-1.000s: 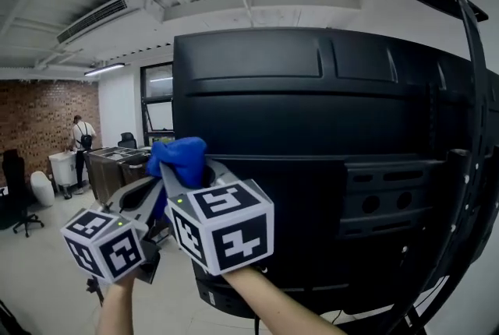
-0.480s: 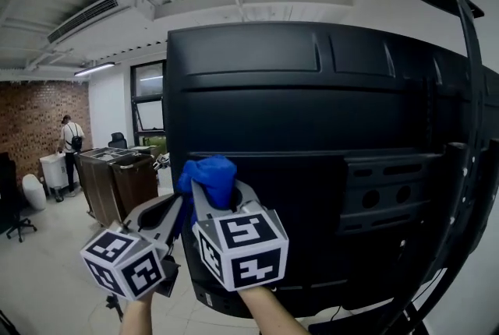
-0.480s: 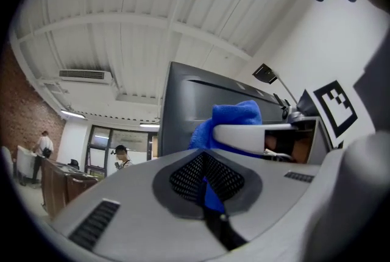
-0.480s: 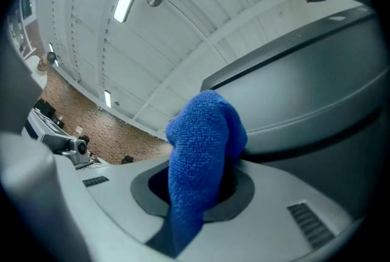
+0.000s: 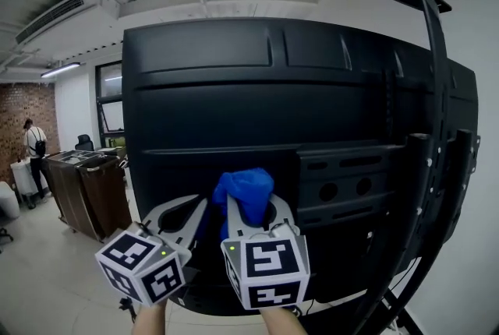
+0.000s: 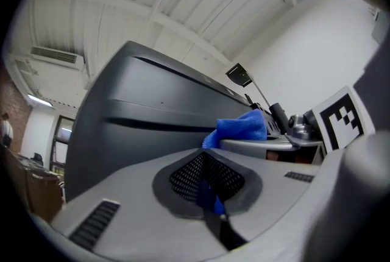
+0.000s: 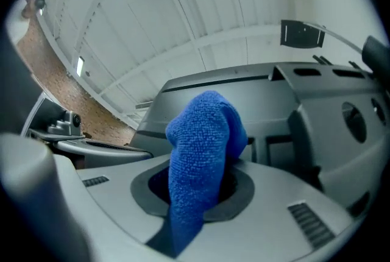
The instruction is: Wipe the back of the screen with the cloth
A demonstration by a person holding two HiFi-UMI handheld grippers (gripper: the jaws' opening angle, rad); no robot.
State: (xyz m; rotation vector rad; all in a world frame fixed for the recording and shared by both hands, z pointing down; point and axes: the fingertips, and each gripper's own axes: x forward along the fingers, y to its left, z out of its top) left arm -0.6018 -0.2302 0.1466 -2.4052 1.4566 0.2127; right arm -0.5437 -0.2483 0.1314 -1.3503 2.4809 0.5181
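The black back of the big screen (image 5: 234, 107) fills the head view, upright in front of me. A blue cloth (image 5: 245, 192) is bunched in my right gripper (image 5: 251, 210), which is shut on it, held up against the screen's lower middle panel. In the right gripper view the cloth (image 7: 201, 157) stands up out of the shut jaws with the screen (image 7: 244, 84) just beyond. My left gripper (image 5: 187, 215) is close beside it on the left, jaws shut. In the left gripper view a thin strip of the cloth (image 6: 211, 197) shows in their seam.
A black mount arm and stand (image 5: 437, 131) run down the screen's right side, with a bracket plate (image 5: 366, 178) with holes next to the cloth. Far left, a person (image 5: 35, 142) stands by brown cabinets (image 5: 86, 185). An air conditioner (image 5: 54, 14) hangs overhead.
Both grippers, with the cloth, have moved right from the screen's left edge onto its lower middle panel. The screen now looks larger and closer.
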